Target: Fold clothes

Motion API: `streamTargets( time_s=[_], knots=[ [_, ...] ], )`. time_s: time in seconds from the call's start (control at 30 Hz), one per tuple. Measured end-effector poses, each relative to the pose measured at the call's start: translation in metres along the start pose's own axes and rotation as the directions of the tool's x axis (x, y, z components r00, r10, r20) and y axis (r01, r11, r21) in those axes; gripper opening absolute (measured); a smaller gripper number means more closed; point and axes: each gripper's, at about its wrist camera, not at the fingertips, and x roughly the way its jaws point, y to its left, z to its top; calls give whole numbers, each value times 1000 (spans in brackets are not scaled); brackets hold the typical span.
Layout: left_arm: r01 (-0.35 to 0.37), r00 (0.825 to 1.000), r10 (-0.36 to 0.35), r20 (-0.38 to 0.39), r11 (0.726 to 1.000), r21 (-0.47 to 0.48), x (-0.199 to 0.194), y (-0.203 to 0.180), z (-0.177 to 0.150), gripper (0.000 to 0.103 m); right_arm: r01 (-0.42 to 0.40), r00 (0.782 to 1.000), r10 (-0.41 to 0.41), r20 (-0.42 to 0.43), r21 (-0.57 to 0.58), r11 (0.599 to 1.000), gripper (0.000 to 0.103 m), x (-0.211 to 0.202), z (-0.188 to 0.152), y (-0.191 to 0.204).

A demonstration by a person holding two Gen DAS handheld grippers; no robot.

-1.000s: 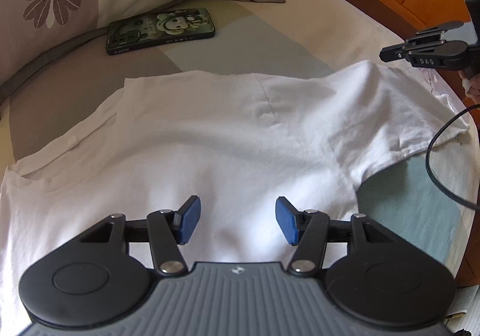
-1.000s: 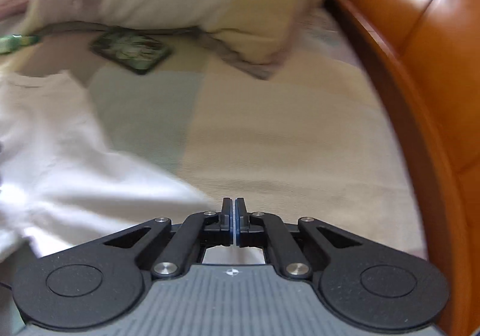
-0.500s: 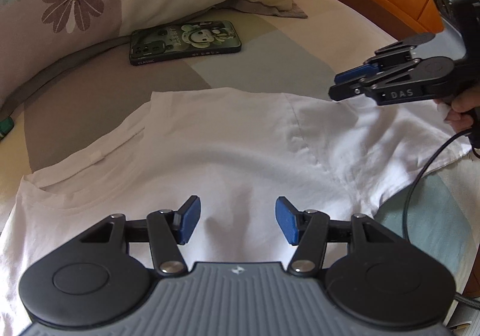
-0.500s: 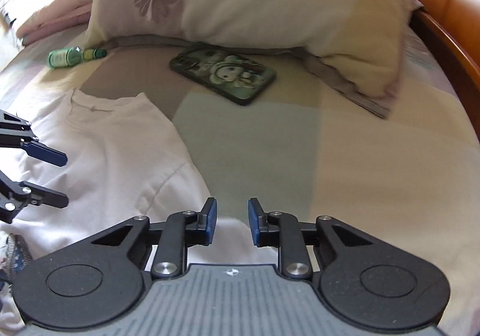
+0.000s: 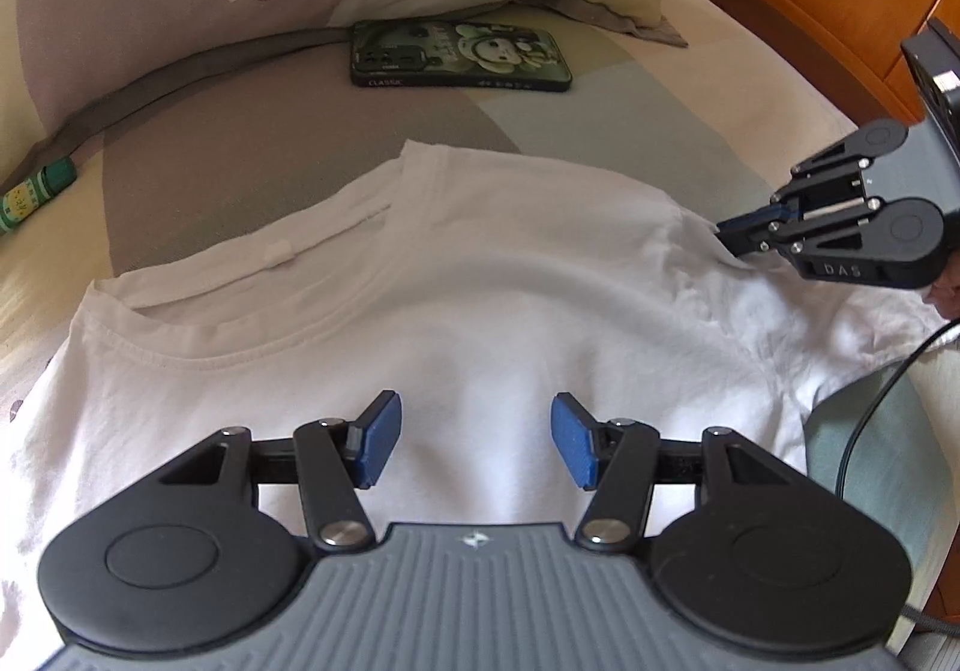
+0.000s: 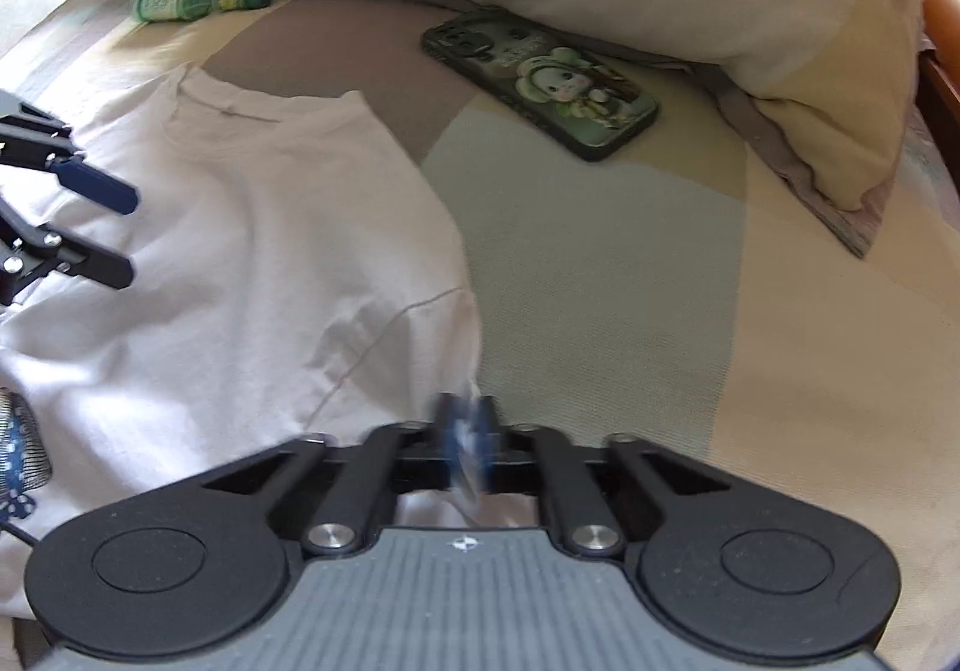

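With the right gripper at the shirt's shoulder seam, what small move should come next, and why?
Probably lift the right gripper and carry the sleeve inward across the white cotton T-shirt: its fingers look shut on the shoulder seam, while the left gripper hangs open over the chest.
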Motion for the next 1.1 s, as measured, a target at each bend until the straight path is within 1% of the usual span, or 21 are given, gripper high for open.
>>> streamTargets(
  time_s=[0.13,0.17,0.2,0.27,0.37,0.43,0.47,0.53,0.57,0.6,0.63,0.67,0.7,0.73,0.8,0.83,0.87,0.9,0.93,1.0,1.1],
  knots=[
    [-15,1000,15,12,1000,2,-3,6,2,57,34,999,-34,-9,-4,999,5,2,5,-1],
    [-17,1000,17,14,1000,3,-4,8,3,57,33,999,-33,-11,-1,999,5,1,6,0],
    [-20,1000,20,19,1000,3,-5,10,3,57,17,1000,-17,-12,8,1000,3,-1,4,5],
    [-30,999,29,27,1000,7,-8,14,2,57,-13,1000,13,-14,25,1000,10,-6,2,14],
    [-47,998,46,37,999,15,-12,20,0,57,-59,998,59,-15,52,997,15,-13,-2,28],
    [-52,998,51,34,998,22,-13,23,-4,57,-89,996,90,-15,70,994,20,-17,-5,38],
    [-52,998,51,30,998,30,-12,24,-7,57,-104,994,105,-15,78,992,21,-20,-6,43],
    [-50,999,49,15,996,68,-10,24,-15,57,-134,991,136,-14,96,986,28,-24,-9,52],
    [-54,999,54,3,995,87,-8,25,-19,57,-149,988,151,-14,105,983,28,-26,-10,57],
    [-72,997,74,-17,993,93,-5,30,-25,57,-163,986,166,-13,114,980,28,-29,-12,61],
    [-100,994,103,-35,991,86,-2,38,-31,58,-165,986,168,-14,124,978,30,-31,-13,64],
    [-112,993,115,-37,992,64,-3,50,-37,60,-150,988,154,-19,138,979,30,-32,-14,63],
    [-109,994,110,-27,993,36,-6,64,-42,60,-134,990,139,-24,151,979,30,-33,-15,63],
    [-126,991,126,-34,992,15,-11,75,-45,60,-118,992,124,-29,164,979,29,-34,-17,62],
    [-187,981,187,-57,982,-4,-21,93,-49,60,-86,995,95,-39,190,978,33,-37,-19,61],
    [-193,980,192,-56,981,-14,-29,99,-51,60,-70,996,80,-45,203,977,33,-38,-20,61],
    [-179,983,177,-47,983,-29,-37,103,-54,60,-54,997,66,-50,216,975,34,-39,-22,60],
    [-164,986,163,-38,986,-40,-45,106,-56,60,-37,997,52,-56,229,973,38,-41,-23,60],
    [-148,989,147,-29,988,-38,-52,105,-60,60,-39,997,54,-54,239,970,47,-44,-24,62],
    [-112,994,111,-20,994,-11,-62,98,-67,61,-90,994,101,-32,249,964,55,-53,-28,76],
    [-39,999,40,-36,999,16,-67,82,-81,72,-145,985,163,-50,258,955,57,-59,-34,105]
  ],
)
